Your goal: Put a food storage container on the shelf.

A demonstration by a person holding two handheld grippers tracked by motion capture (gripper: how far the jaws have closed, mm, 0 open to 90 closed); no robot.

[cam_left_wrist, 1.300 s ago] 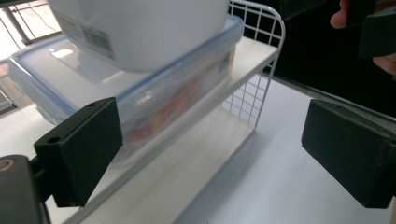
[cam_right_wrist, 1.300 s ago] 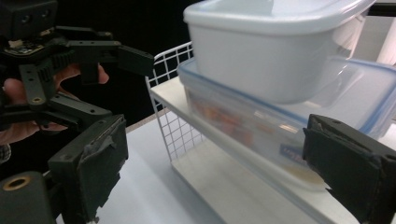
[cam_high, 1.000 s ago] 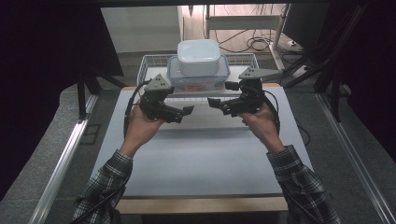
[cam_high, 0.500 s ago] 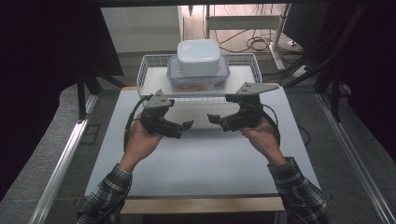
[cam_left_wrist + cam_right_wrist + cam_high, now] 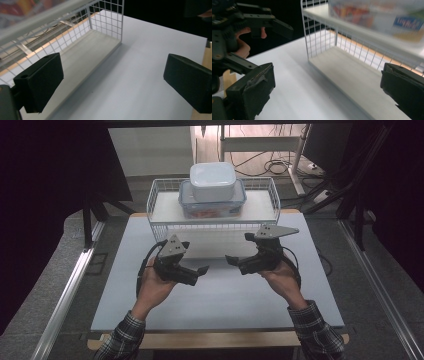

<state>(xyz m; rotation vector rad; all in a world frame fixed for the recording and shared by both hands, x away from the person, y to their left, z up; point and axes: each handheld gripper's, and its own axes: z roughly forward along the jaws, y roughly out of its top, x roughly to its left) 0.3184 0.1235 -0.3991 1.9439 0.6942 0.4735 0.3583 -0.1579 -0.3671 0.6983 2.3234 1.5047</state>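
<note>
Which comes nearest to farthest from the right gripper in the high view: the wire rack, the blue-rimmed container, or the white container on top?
From the right gripper:
1. Wire rack, its front edge just beyond the gripper.
2. Blue-rimmed container, on the rack's top shelf.
3. White container, stacked on the blue-rimmed one, toward the back.

Counter (image 5: 220,305): white top with a pale wooden edge along its near side, standing on a grey speckled floor (image 5: 55,285). Metal rails (image 5: 62,300) run along the floor on either side of the counter; beyond its far end stand a light panel (image 5: 150,150) and a pale metal frame (image 5: 260,140), with dark cables (image 5: 272,167) coiled on the floor below the frame. Both sides of the room flanking the counter lie in deep shadow; light falls chiefly on the counter top.
</note>
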